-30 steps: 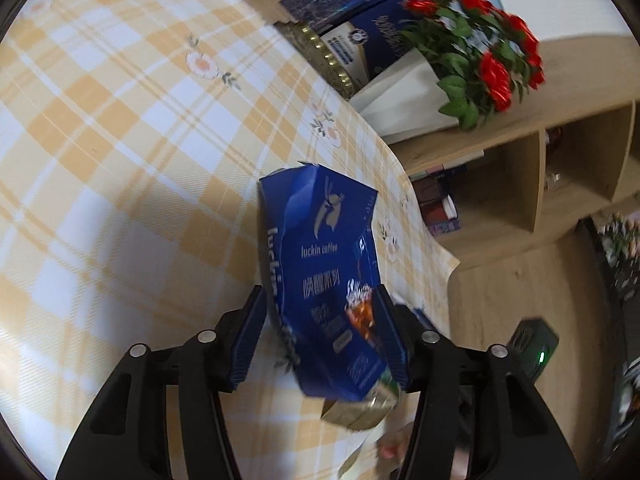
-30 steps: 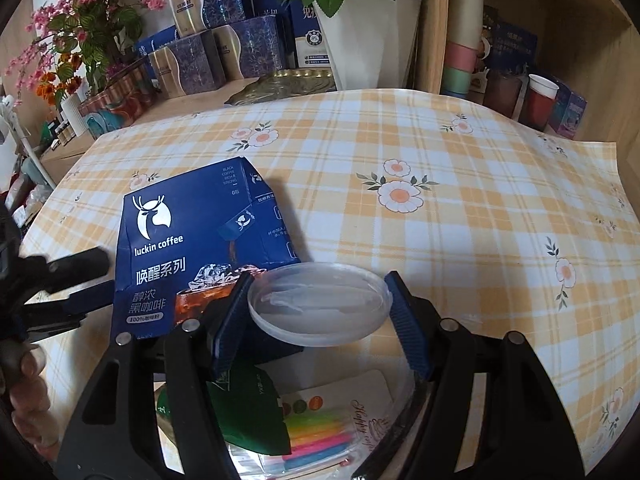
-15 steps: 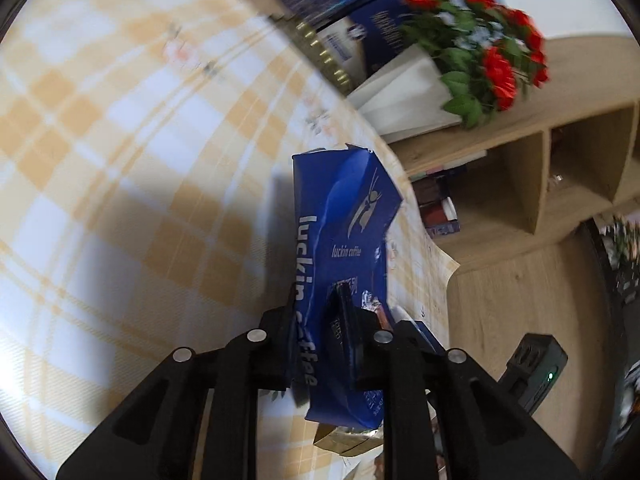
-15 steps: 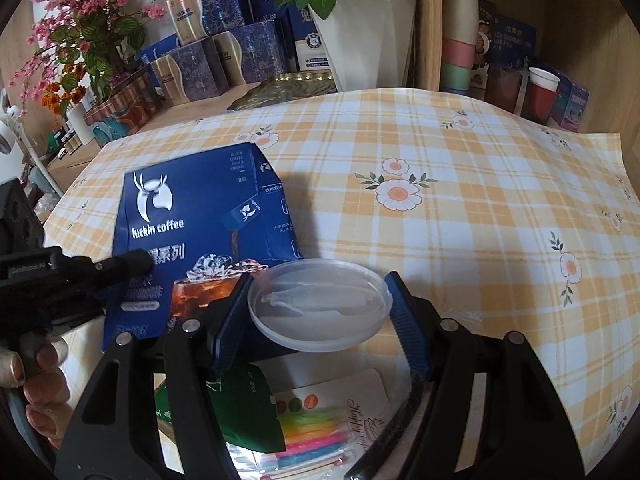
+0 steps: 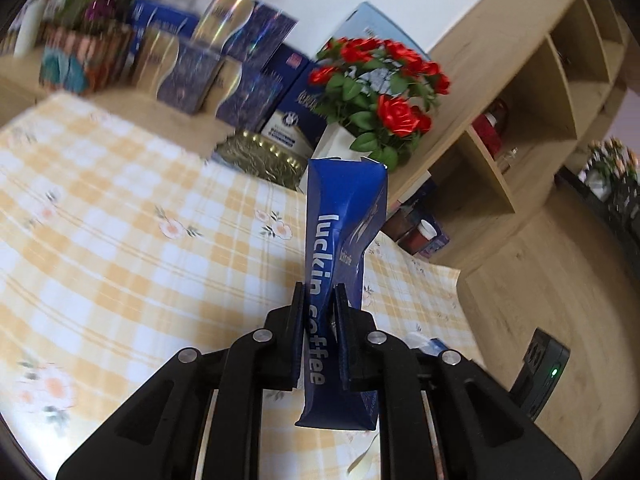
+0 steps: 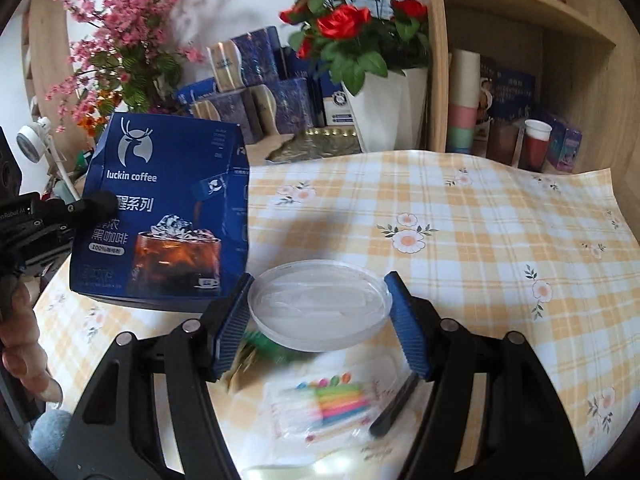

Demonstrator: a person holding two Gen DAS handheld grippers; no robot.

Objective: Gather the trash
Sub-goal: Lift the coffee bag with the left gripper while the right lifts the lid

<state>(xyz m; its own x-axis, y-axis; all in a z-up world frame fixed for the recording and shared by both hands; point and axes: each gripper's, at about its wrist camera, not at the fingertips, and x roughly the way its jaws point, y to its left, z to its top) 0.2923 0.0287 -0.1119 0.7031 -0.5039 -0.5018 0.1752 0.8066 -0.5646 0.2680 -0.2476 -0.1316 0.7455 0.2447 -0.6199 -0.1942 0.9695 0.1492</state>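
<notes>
The left gripper [image 5: 318, 304] has its fingers [image 5: 297, 320] pressed on the blue coffee box [image 5: 340, 248], which is squashed flat between them and stands up and forward from the fingertips, clear of the bench [image 5: 120, 240]; the jaws are closing a little further at this moment, with the box between them; the hold sits near one edge of the box, so most of its body hangs beyond the fingers, and in my judgement it could pivot or slide out if the hand swings quickly; the crushed card gives little firm surface to press on, and further squeezing may only fold it more. The right gripper [image 6: 320, 316] has its fingers [image 6: 230, 320] spread wide on either side of a clear plastic lid [image 6: 320, 308]; the lid spans the gap from one pad to the other and seems carried by its rim; such a shallow, slick edge could pop free if the fingers tilt or ease. Below the right fingers lie a packet of coloured candles [image 6: 332, 400], a dark stick [image 6: 394, 404] and something green [image 6: 264, 346], blurred; a dropped lid would land among them. The box in the left fingers hangs just beside the right fingers in the right wrist view; a knock between box and lid could loosen both holds.
</notes>
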